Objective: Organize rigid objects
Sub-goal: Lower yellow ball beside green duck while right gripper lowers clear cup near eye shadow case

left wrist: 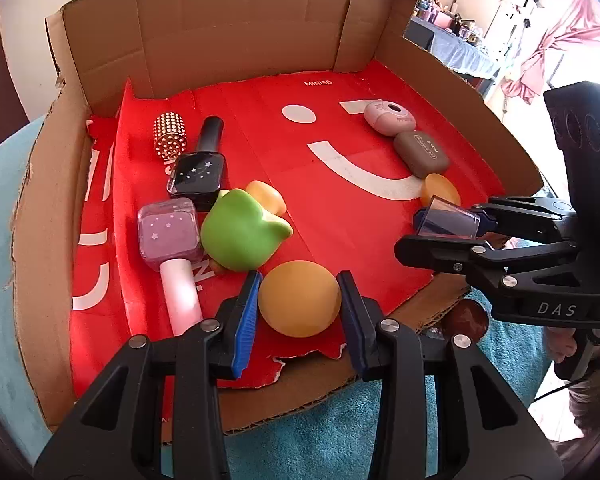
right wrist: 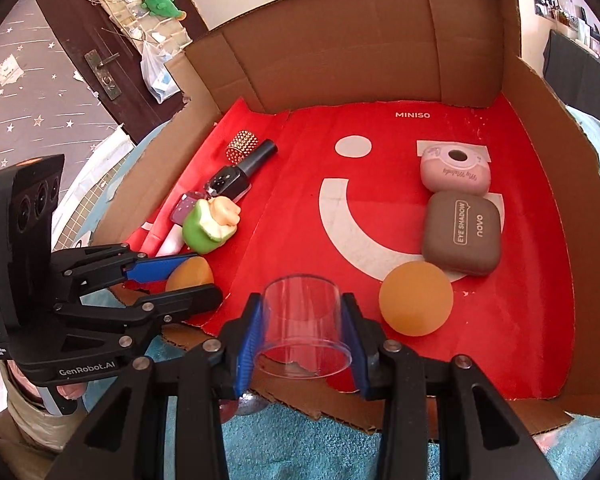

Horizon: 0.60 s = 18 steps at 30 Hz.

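Observation:
My left gripper [left wrist: 298, 300] is shut on an orange ball [left wrist: 299, 298] at the near edge of the red-lined cardboard tray [left wrist: 260, 40]; it also shows in the right wrist view [right wrist: 190, 274]. My right gripper [right wrist: 303, 326] is shut on a clear plastic cup [right wrist: 304, 320], held over the tray's near right edge; the cup also shows in the left wrist view [left wrist: 448, 220]. A second orange ball [right wrist: 416, 298] lies next to a brown eye-shadow case [right wrist: 462, 234] and a pink case [right wrist: 456, 170].
On the tray's left lie a green apple toy [left wrist: 236, 236], a purple nail polish bottle [left wrist: 172, 240], a black nail polish bottle [left wrist: 200, 168] and a studded gold cylinder [left wrist: 170, 134]. A teal towel [left wrist: 332, 440] lies under the tray.

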### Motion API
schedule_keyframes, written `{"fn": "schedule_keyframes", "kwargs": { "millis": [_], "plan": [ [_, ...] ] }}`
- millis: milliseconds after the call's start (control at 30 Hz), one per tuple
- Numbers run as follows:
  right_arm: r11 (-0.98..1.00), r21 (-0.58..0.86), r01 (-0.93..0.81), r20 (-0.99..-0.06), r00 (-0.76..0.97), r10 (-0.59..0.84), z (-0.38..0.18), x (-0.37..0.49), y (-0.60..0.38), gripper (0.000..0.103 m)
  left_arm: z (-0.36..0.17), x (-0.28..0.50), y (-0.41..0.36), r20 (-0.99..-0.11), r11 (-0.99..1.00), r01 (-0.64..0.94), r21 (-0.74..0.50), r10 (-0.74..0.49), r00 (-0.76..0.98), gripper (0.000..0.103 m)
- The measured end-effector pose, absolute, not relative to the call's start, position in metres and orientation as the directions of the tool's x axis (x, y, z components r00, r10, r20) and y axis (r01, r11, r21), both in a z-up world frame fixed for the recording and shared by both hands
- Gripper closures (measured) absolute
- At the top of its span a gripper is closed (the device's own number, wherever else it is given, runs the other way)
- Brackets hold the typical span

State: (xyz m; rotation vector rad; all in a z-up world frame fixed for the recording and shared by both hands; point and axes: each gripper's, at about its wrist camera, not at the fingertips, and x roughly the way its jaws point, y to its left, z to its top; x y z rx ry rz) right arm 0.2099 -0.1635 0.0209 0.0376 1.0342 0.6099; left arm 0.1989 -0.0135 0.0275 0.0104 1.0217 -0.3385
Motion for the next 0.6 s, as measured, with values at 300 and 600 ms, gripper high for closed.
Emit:
{"fn": "schedule_keyframes", "kwargs": {
  "millis": [300,600],
  "plan": [
    [0.862,0.26,-0.435,-0.799,0.405,0.445,0.0189,0.2123,-0.169,0.062,0.0308,0.2022,-0.0153,-0.826,0.959,0.262,-0.105,-0.231,0.514,0.067],
    [0.889,0.214,-0.406,-0.793,0.459,0.401,0.0183,0.2141,-0.1731,0.062,0.0327,0.2054,-0.0204,-0.805,0.974,0.224,-0.039,-0.163,0.571,0.067]
  ]
}}
